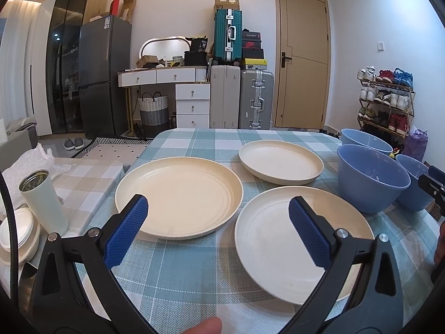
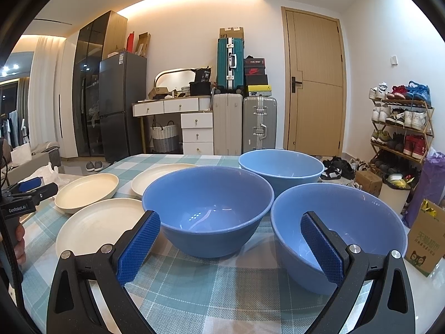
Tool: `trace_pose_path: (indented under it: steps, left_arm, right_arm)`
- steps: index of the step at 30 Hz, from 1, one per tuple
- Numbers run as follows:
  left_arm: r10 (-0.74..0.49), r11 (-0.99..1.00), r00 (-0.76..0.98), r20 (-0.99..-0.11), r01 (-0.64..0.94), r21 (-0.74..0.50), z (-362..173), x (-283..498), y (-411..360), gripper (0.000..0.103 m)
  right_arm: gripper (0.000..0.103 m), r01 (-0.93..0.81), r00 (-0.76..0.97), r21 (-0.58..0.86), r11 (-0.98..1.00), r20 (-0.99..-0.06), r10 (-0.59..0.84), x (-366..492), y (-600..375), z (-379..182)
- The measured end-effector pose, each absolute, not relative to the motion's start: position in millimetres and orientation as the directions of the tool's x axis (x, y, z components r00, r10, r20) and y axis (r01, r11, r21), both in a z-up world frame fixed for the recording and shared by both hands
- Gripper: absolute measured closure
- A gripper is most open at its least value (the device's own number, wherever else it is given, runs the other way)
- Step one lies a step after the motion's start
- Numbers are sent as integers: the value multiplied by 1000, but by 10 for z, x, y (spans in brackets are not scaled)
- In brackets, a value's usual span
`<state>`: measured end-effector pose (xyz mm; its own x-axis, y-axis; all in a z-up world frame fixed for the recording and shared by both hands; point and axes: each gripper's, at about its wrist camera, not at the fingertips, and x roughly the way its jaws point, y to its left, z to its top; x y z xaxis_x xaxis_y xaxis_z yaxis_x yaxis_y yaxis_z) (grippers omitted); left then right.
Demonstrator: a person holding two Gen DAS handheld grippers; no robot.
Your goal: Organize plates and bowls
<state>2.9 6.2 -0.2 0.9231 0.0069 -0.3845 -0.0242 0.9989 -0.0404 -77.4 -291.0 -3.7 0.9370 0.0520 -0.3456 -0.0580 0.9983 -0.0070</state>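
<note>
Both my jaws are wide apart and hold nothing. My left gripper (image 1: 218,231) hangs over the checked tablecloth (image 1: 178,272), between two cream plates (image 1: 178,194) (image 1: 303,242). A third plate (image 1: 281,161) sits farther back. My right gripper (image 2: 230,247) faces three blue bowls (image 2: 207,206) (image 2: 281,167) (image 2: 361,228) standing close together beside the plates.
</note>
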Motion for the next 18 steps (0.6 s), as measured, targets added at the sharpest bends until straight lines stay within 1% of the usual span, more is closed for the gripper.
trace_pose_path:
  steps: [11,18]
  left_arm:
    - [12,998,920,-391,-35,-54,-33,53,134,2]
    - [70,997,924,-377,-82,-13,-16,17,141,2]
  right_arm:
    - [0,-69,933,-37,997,-355,52,-779,-2818,-34]
    - [0,-78,923,-28,997,-381,61,-723,-2796,7]
